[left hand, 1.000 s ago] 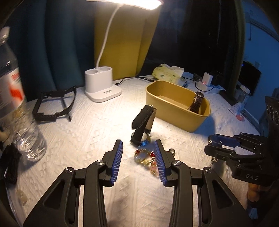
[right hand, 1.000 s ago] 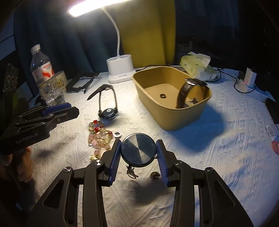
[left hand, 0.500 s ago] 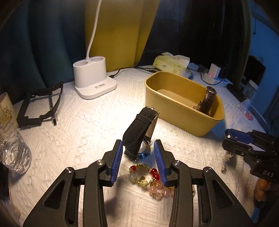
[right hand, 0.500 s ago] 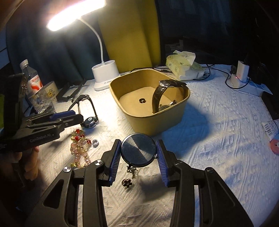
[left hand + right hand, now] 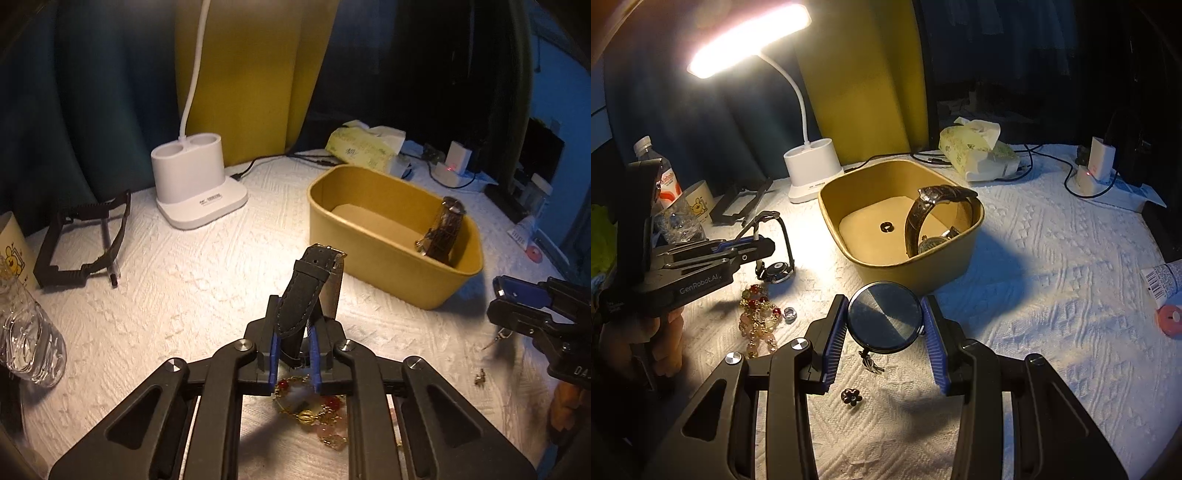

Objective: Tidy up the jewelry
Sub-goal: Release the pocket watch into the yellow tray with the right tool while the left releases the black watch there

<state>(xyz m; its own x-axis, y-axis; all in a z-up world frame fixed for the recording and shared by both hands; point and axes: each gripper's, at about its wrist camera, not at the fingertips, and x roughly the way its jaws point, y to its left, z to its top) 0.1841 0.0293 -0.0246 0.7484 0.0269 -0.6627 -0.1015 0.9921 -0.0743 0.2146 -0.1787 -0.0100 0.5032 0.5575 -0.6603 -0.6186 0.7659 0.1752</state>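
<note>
My left gripper (image 5: 293, 360) is shut on the strap of a black watch (image 5: 306, 295) that stands on the white cloth; it also shows in the right wrist view (image 5: 777, 269). A beaded red and gold bracelet (image 5: 317, 410) lies just under the left jaws. My right gripper (image 5: 884, 332) is shut on a round dark pocket watch (image 5: 884, 318), held above the cloth in front of the yellow bin (image 5: 882, 264). The bin holds a brown watch (image 5: 934, 216) and a small ring (image 5: 886, 227). A flower earring (image 5: 851, 396) and a silver ring (image 5: 789, 314) lie on the cloth.
A white lamp base (image 5: 195, 188) stands at the back left. A black frame (image 5: 77, 243), a water bottle (image 5: 26, 332) and a mug (image 5: 11, 254) are at the left. A tissue pack (image 5: 975, 151) and a charger (image 5: 1097, 166) sit behind the bin.
My left gripper moved forward and closed on the black watch strap. My right gripper carried the pocket watch closer to the bin.
</note>
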